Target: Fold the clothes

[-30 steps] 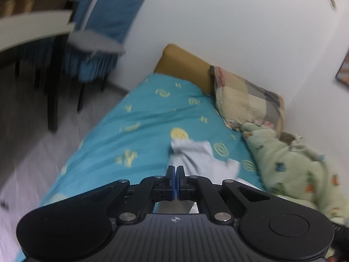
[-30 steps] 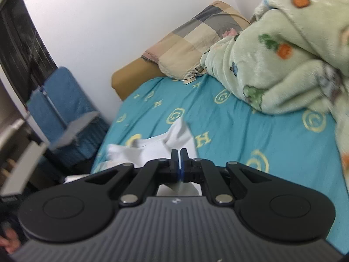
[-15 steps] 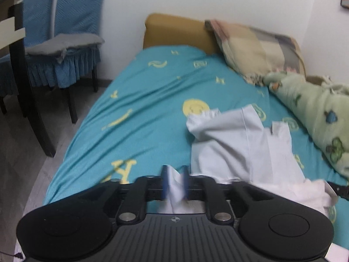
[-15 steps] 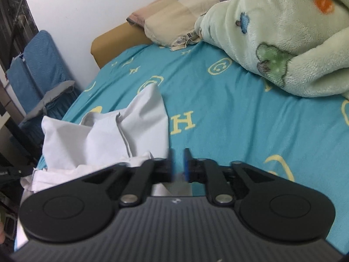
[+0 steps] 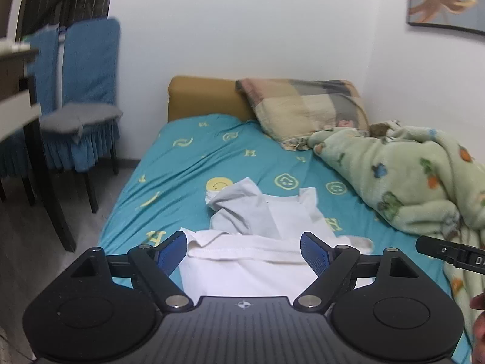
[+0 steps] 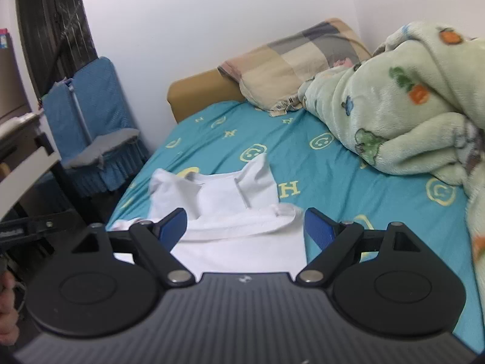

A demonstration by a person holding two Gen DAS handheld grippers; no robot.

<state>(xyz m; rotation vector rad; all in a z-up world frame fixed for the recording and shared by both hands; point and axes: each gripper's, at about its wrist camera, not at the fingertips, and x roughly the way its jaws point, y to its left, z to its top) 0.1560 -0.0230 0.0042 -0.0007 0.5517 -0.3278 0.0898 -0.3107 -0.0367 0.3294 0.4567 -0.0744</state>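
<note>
A white garment (image 5: pixel 257 230) lies crumpled on the teal bedsheet (image 5: pixel 188 163), its near edge folded over toward me. It also shows in the right wrist view (image 6: pixel 230 209). My left gripper (image 5: pixel 244 253) is open, jaws wide, just above the garment's near edge and holding nothing. My right gripper (image 6: pixel 245 227) is open too, over the same near edge, empty. Part of the right gripper's body (image 5: pixel 448 253) shows at the right edge of the left wrist view.
A green fleece blanket (image 5: pixel 409 176) is heaped on the right of the bed. A patchwork pillow (image 5: pixel 306 106) leans on the tan headboard (image 5: pixel 200 97). A blue-covered chair (image 5: pixel 78 97) and a dark table (image 5: pixel 21 91) stand on the left.
Both grippers were shut on the white garment; now both are wide open and the garment lies released on the sheet. Both cameras have levelled and pulled back.
</note>
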